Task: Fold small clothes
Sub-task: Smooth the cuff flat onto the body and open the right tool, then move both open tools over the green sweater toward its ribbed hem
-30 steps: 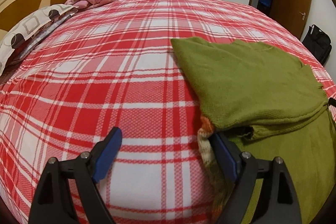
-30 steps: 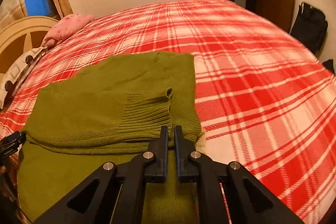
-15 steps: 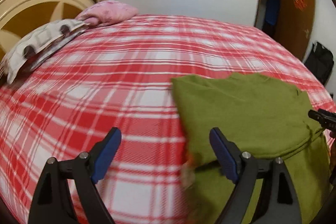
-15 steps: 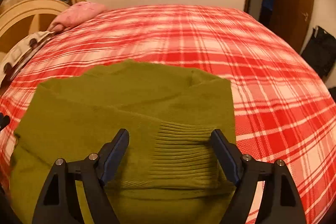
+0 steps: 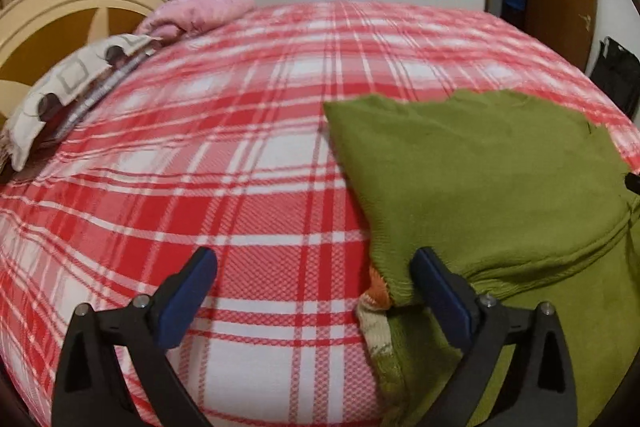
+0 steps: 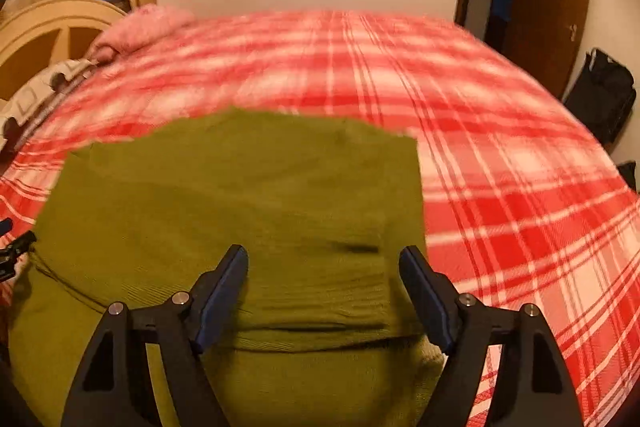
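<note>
An olive-green knit sweater [image 5: 472,187] with an orange-and-cream cuff [image 5: 374,311] lies on a red-and-white plaid bedspread [image 5: 240,167]. Far left sits a pink pillow [image 5: 200,11]. Both grippers have blue pads [image 6: 220,291].

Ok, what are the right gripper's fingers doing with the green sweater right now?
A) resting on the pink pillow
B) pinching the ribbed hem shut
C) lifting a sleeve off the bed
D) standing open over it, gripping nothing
D: the right gripper has its fingers spread apart, having just opened, with the green sweater lying flat on the bed beneath them.
</note>
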Demonstrator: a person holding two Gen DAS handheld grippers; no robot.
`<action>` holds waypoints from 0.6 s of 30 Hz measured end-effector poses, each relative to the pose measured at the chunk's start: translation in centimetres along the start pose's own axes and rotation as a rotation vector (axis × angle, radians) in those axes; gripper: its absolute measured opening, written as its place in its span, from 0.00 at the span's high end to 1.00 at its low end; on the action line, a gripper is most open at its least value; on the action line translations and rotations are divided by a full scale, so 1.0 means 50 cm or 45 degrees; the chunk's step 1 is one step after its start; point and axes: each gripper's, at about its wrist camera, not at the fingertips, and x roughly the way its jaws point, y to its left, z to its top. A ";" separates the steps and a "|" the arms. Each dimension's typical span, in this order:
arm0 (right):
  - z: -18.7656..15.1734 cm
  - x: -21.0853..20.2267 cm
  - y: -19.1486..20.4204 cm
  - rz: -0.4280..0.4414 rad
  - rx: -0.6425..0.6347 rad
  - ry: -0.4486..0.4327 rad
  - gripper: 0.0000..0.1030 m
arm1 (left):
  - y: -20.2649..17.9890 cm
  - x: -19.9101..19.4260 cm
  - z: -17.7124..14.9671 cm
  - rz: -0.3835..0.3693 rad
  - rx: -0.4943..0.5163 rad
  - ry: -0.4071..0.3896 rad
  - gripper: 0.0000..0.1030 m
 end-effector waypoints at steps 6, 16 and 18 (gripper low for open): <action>0.012 0.010 0.108 0.189 -0.133 0.040 0.44 | -0.049 -0.021 0.026 -0.060 0.008 -0.057 0.02; -0.056 0.019 0.192 0.128 -0.289 0.148 0.44 | -0.064 0.012 -0.015 -0.050 0.098 0.058 0.00; -0.037 0.007 0.198 0.129 -0.280 0.126 0.45 | -0.072 0.012 -0.016 -0.035 0.117 0.053 0.00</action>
